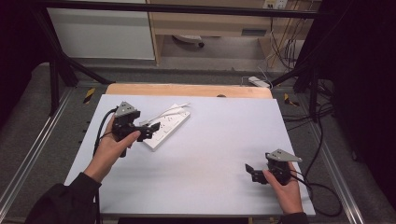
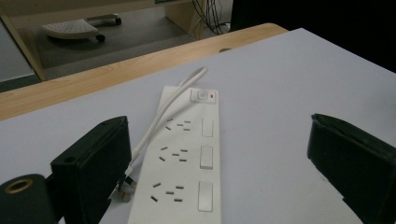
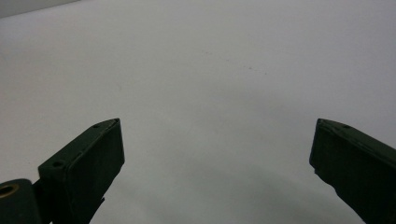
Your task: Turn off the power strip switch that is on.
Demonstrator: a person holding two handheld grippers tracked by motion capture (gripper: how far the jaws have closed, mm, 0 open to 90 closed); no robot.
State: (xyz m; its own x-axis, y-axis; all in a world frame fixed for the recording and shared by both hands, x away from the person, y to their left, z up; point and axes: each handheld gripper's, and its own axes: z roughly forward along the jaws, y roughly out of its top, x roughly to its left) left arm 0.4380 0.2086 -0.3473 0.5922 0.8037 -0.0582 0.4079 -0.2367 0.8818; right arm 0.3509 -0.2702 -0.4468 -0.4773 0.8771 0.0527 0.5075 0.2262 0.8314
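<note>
My left gripper [image 2: 219, 158] open over white 3-socket power strip [image 2: 184, 161], no readable lettering; right gripper [image 3: 217, 163] open.

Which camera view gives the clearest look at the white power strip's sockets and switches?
The left gripper view: the white power strip lies close between the open left gripper jaws, its sockets, switches and white cable distinct. The high view shows it small, partly hidden by that gripper. The right gripper view faces bare white tabletop.
</note>
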